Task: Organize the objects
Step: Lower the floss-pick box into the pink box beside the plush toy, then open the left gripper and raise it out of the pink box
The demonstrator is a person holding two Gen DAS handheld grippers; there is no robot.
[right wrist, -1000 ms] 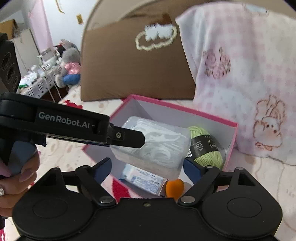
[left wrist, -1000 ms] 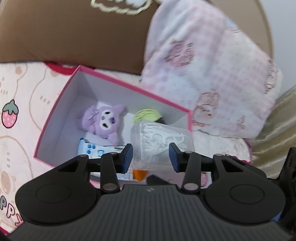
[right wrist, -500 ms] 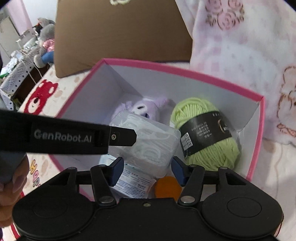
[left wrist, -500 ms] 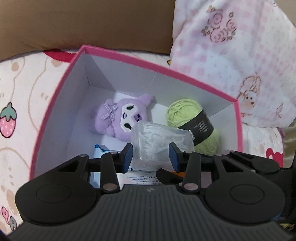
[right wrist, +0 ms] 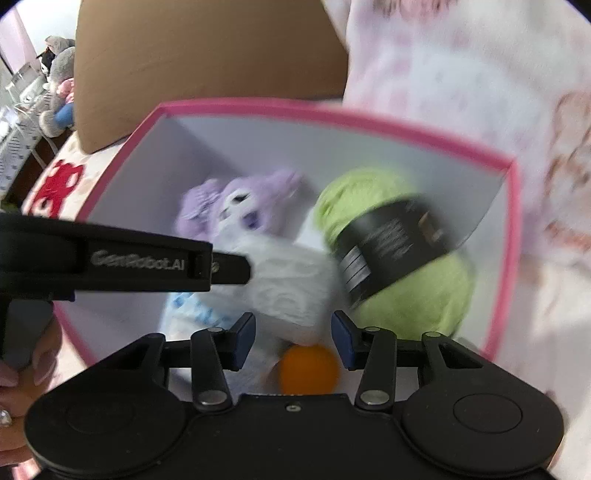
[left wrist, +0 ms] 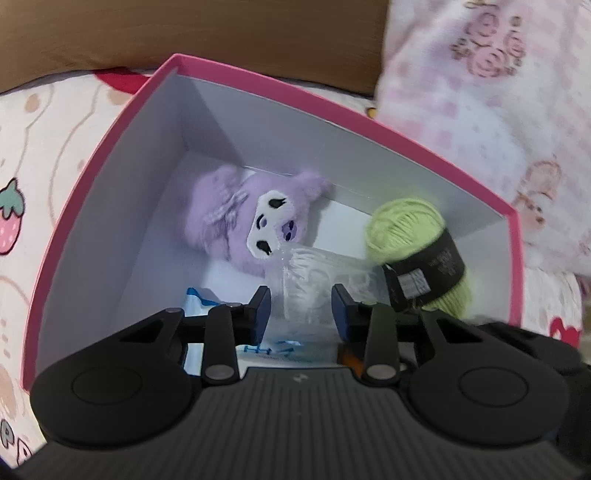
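Contents of one open box, recorded from both wrist views.

Box (left wrist: 325,107): pink outside and along the rim, pale grey-white inside, lid off. It stands on a bed sheet (left wrist: 55,147) printed with strawberries and cartoon outlines. A brown cushion (left wrist: 184,33) lies at 12 o'clock of the box; a pink checked blanket (left wrist: 498,92) lies at 2 o'clock.

Inside the box:
- Purple plush toy (left wrist: 255,225), white face upward, toward the far wall at about 11 o'clock from the box's centre.
- Ball of green yarn (left wrist: 410,229) with a black paper band, at 3 o'clock, against the right wall.
- Clear plastic container (left wrist: 314,280) with white contents that cannot be made out, at the centre, touching the plush toy's face and beside the yarn.
- White and blue packet (left wrist: 197,302), at 7 o'clock, partly under the container.
- Orange ball (right wrist: 308,369), at 6 o'clock, near the front wall; blurred.

Left gripper (left wrist: 301,310): pointed steeply down into the box. Its jaws have just been closing and are clamped on the near end of the clear plastic container, blue pads on either side. In the right wrist view its black arm reaches in from 9 o'clock to the container's left side.

Right gripper (right wrist: 293,339): also over the box, jaws just been closing, now a little apart. The container's near corner sits between them, but the blur hides whether the pads touch it.

A hand (right wrist: 22,373) shows at the left edge of the right wrist view.
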